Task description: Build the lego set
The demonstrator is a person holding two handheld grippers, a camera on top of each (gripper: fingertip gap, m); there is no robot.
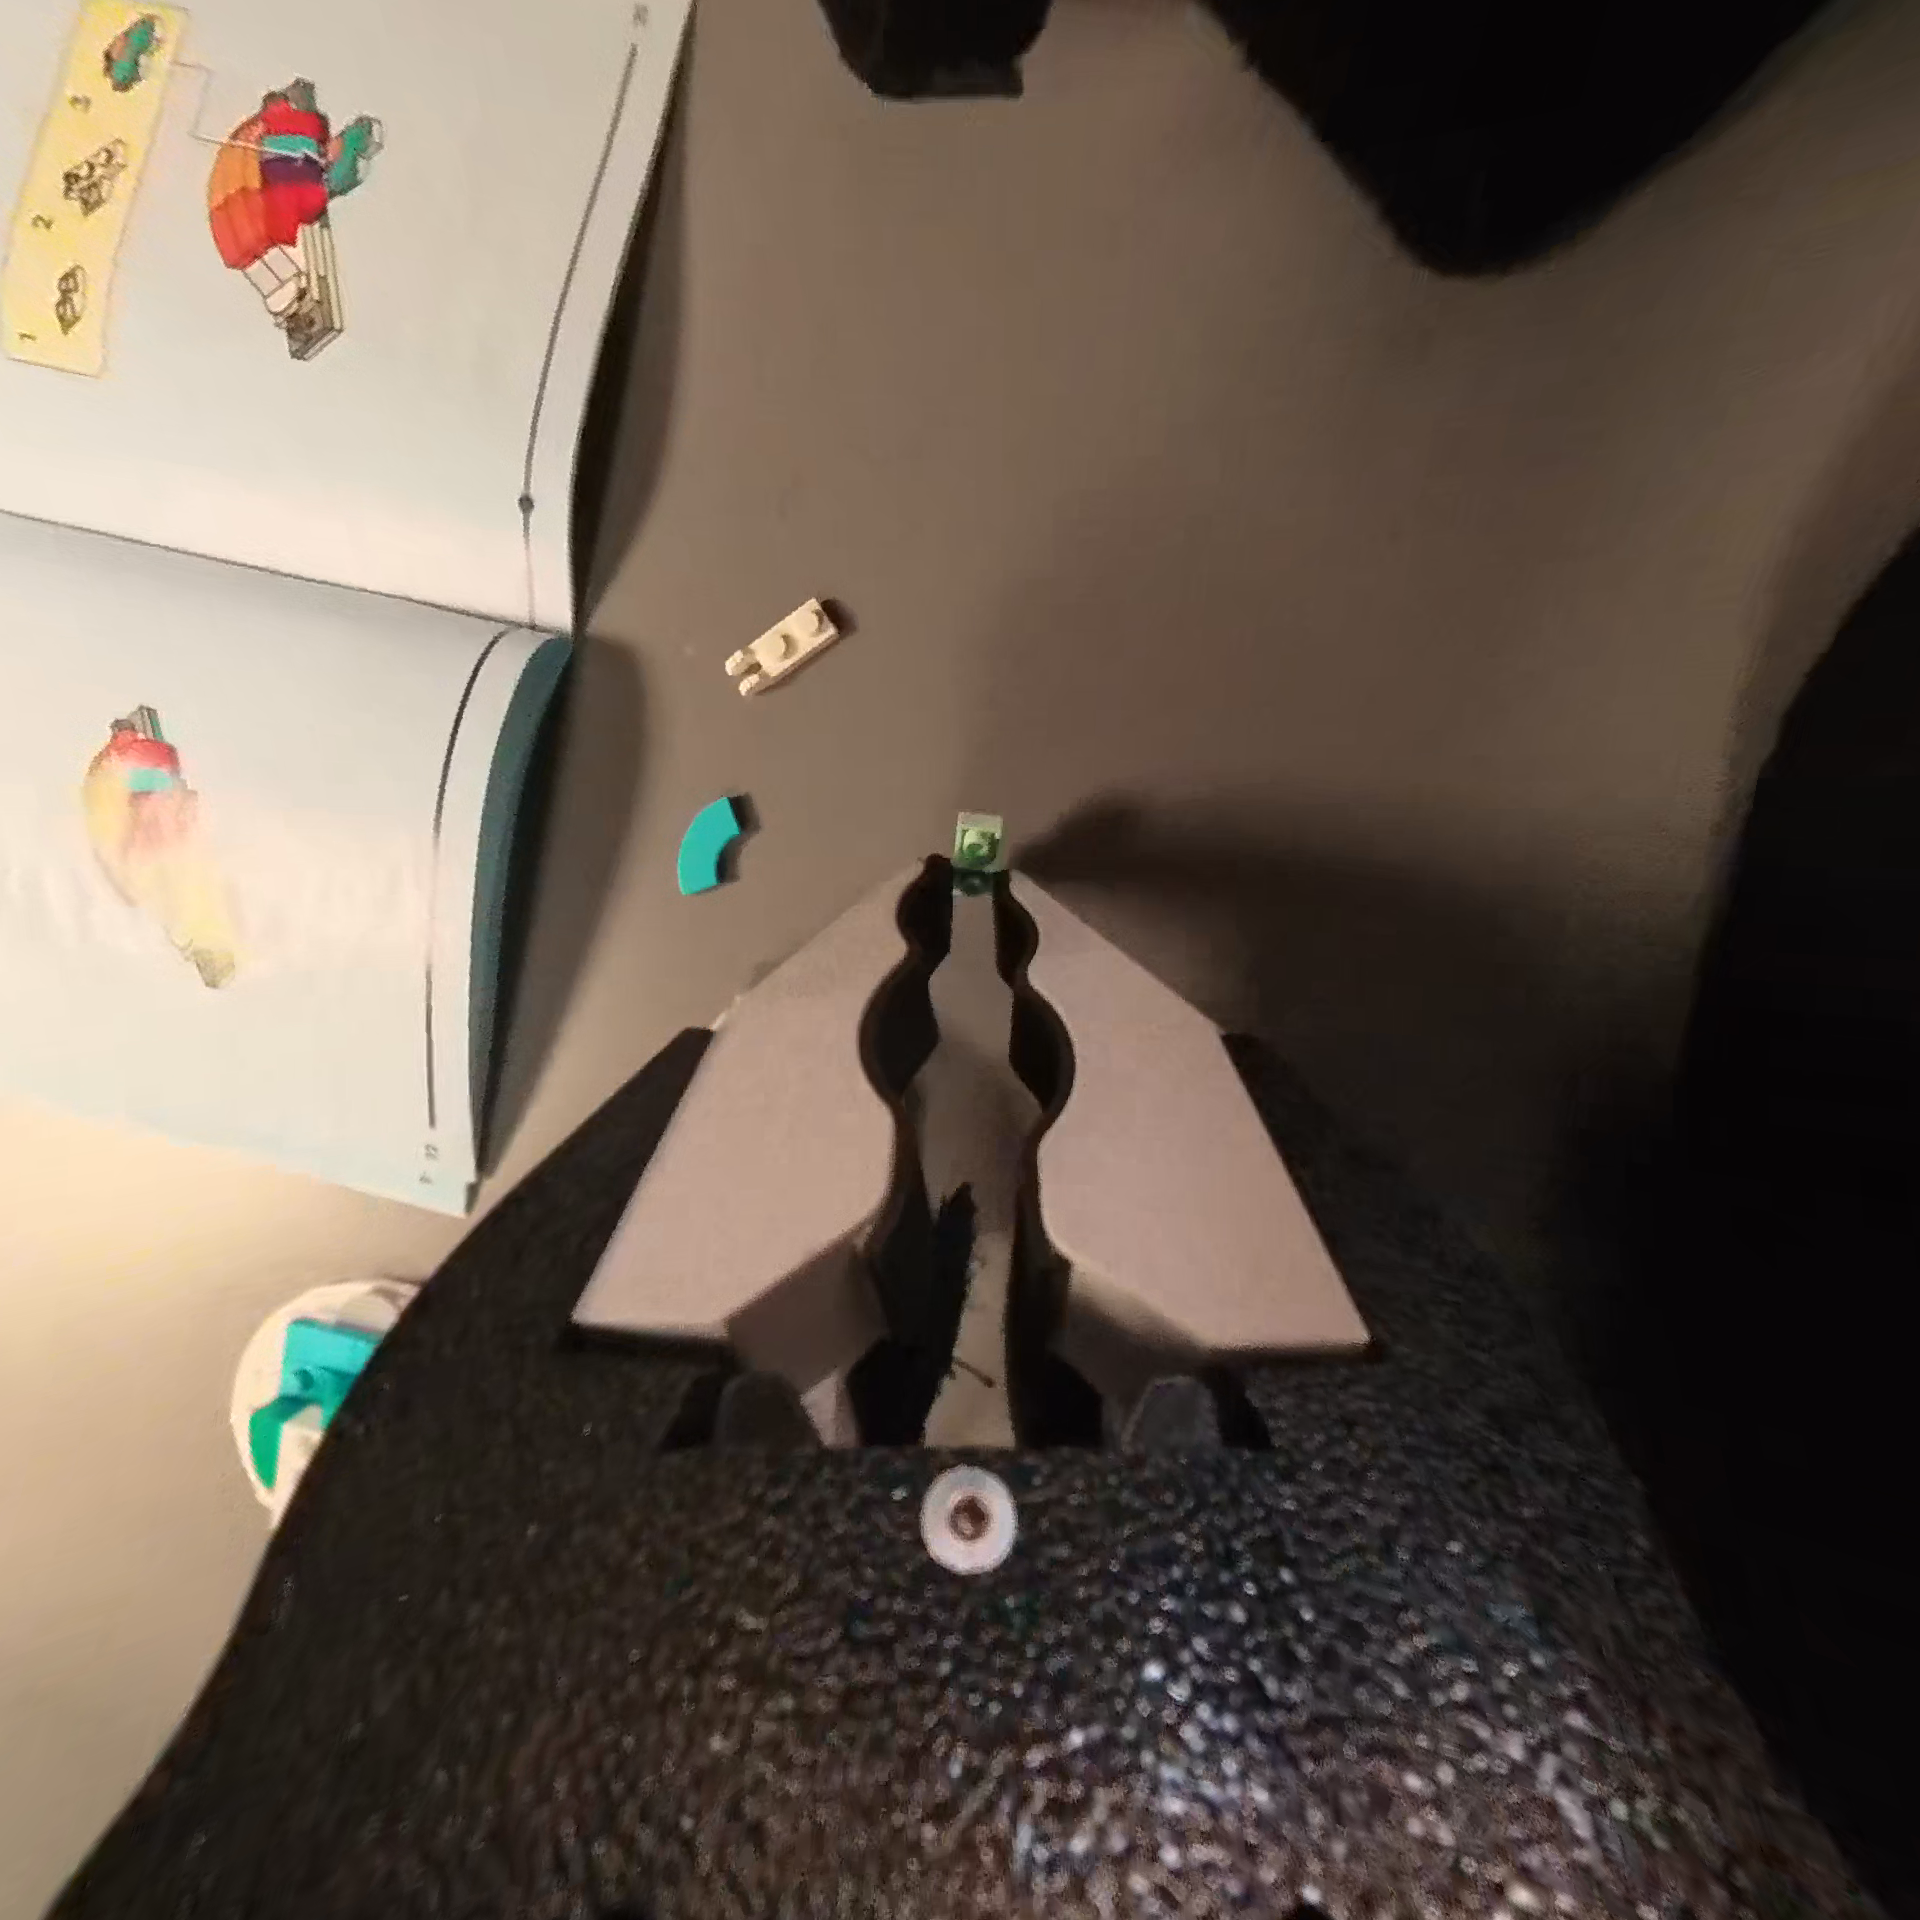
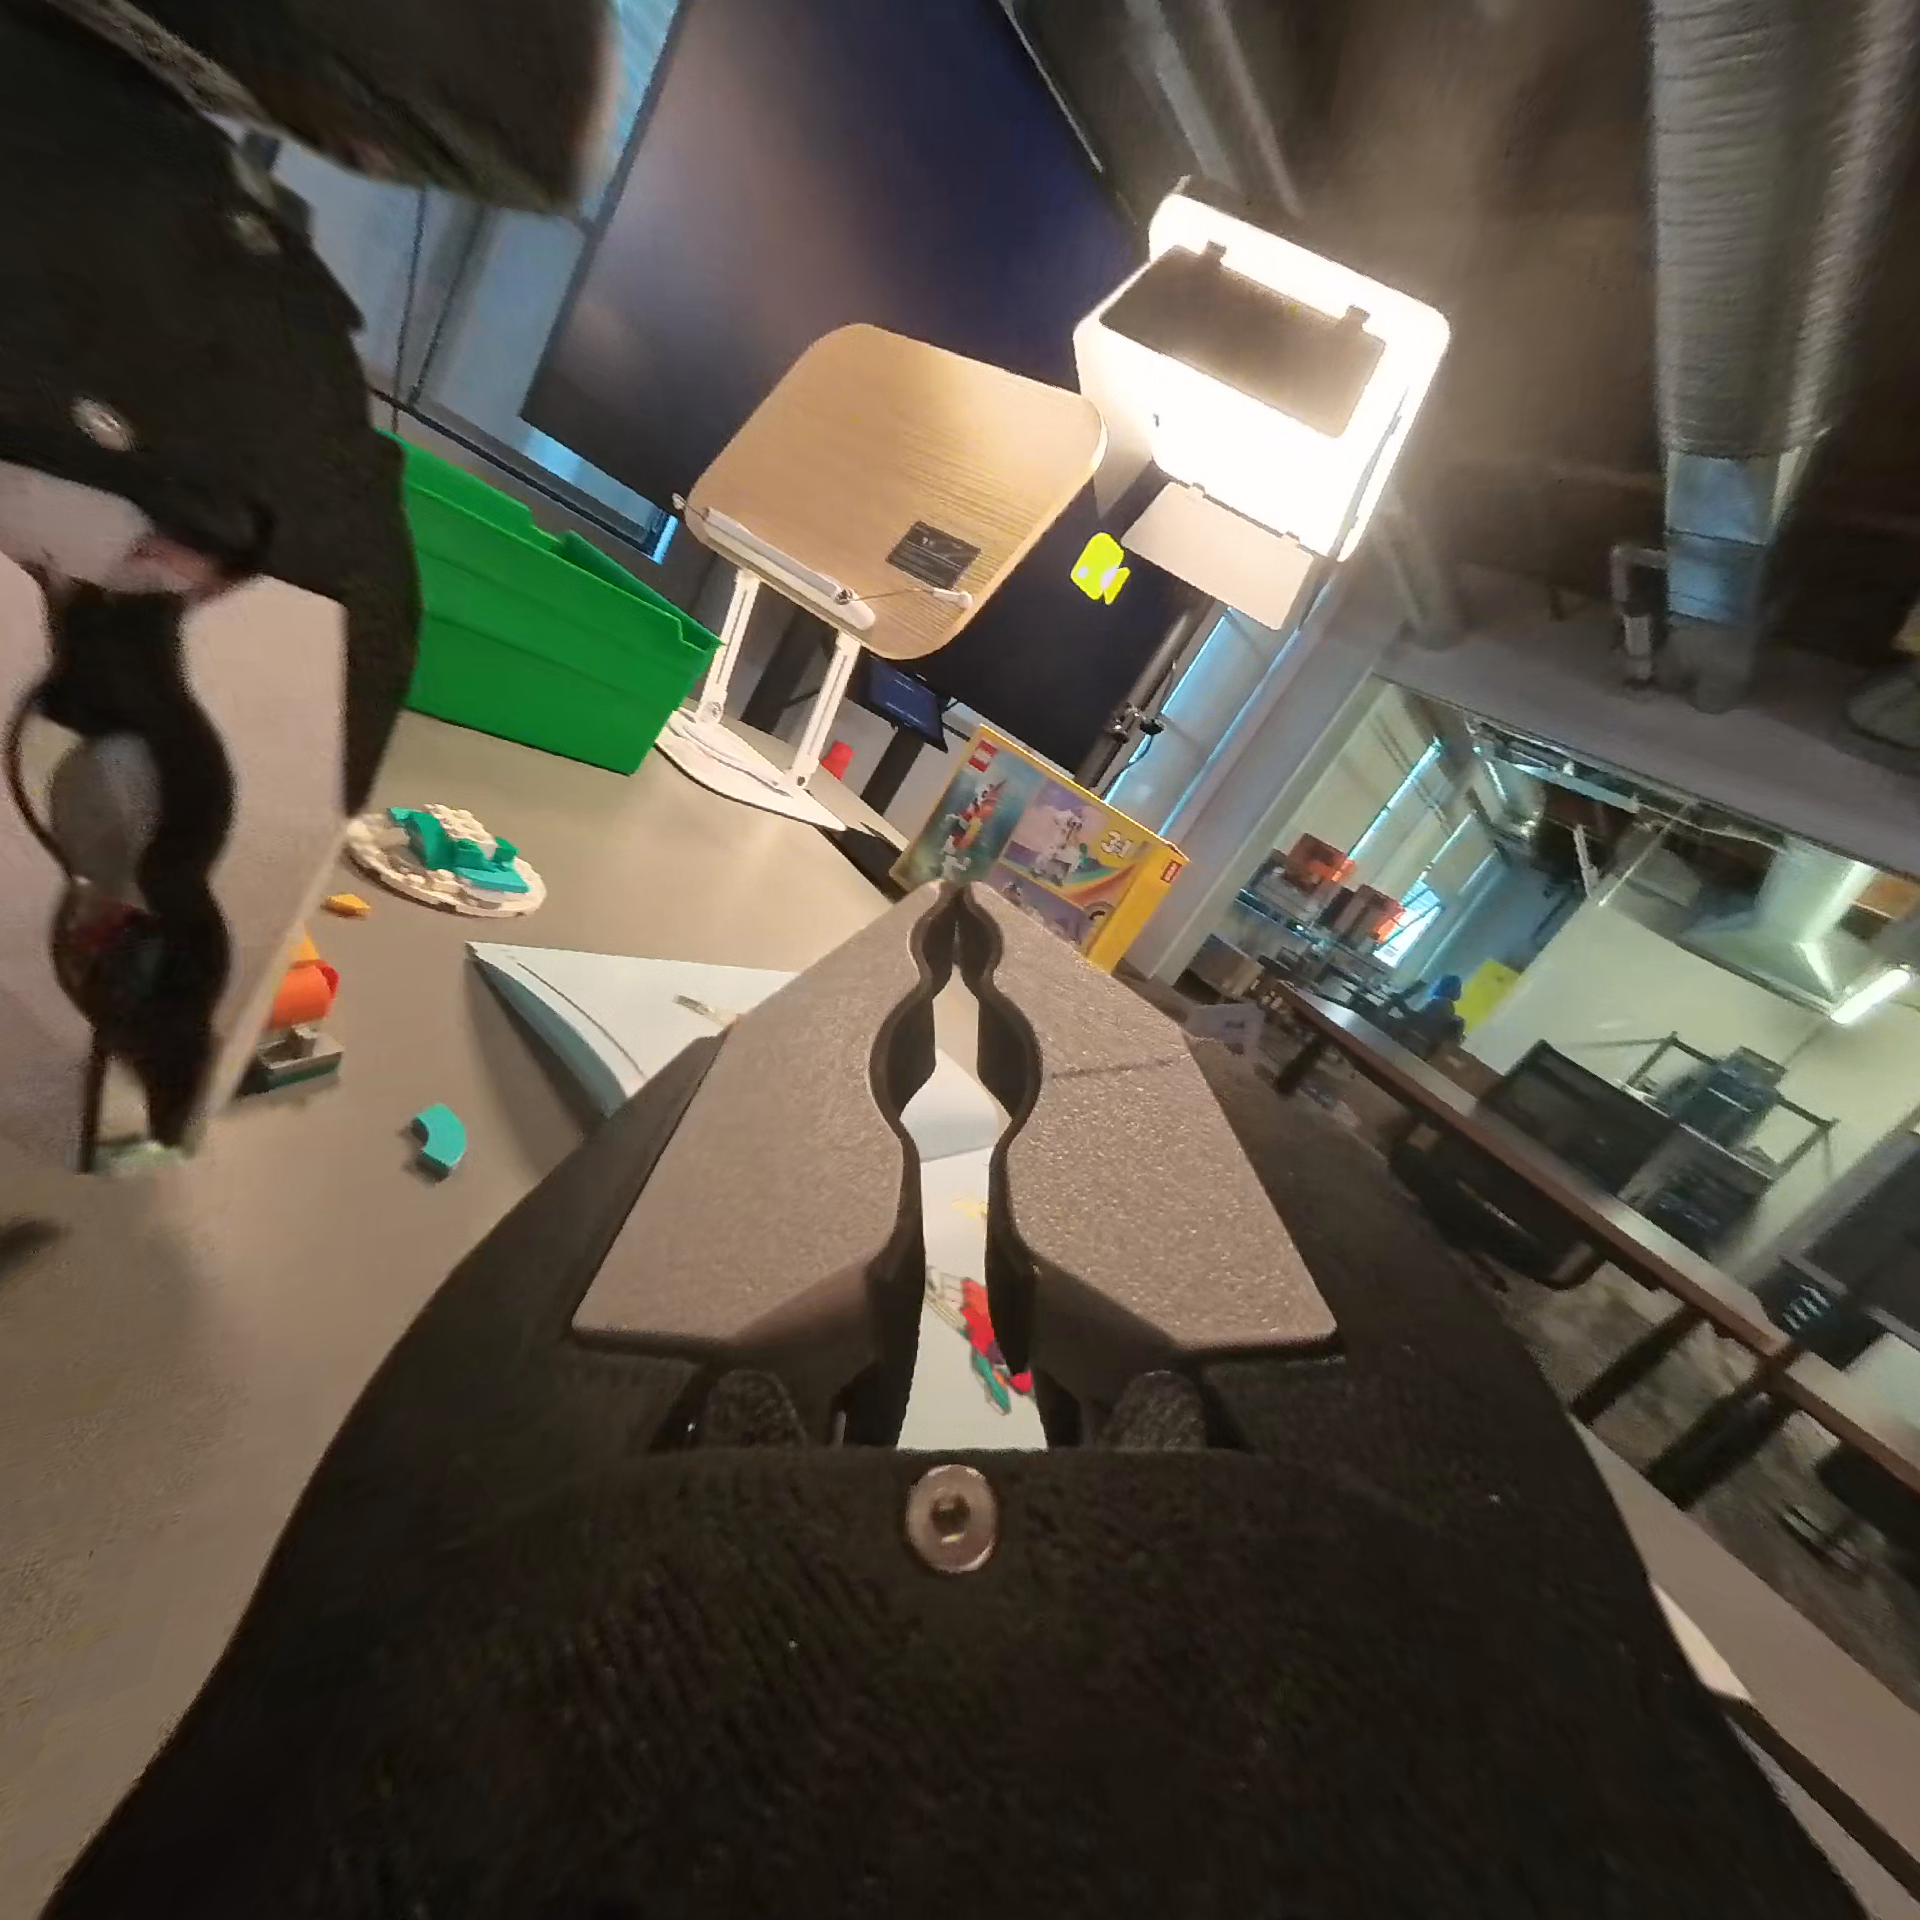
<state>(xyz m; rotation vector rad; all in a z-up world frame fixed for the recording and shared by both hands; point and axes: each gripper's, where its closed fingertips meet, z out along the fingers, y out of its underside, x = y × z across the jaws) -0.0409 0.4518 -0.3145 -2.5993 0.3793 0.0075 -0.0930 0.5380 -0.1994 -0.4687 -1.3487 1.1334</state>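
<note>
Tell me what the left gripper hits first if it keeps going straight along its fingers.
The small green piece on the grey table: it sits right at the tips of the left gripper, apparently just ahead of them, though depth is unclear.

We see the left wrist view dim and warm, its right edge falling into near black. The left hand-held gripper (image 1: pixel 975 883) throws a soft dark shadow onto the grey table (image 1: pixel 1195 540) just beyond its tips and to their right. The open pale-blue instruction booklet (image 1: pixel 270 582) to its left shows white glare on the lower page. In the right wrist view a glowing white rectangular lamp panel (image 2: pixel 1262 379), above the right hand-held gripper (image 2: pixel 956 902), is blown out. The left hand-held gripper is smeared with motion blur there, and straight lines bow toward the edges.
</note>
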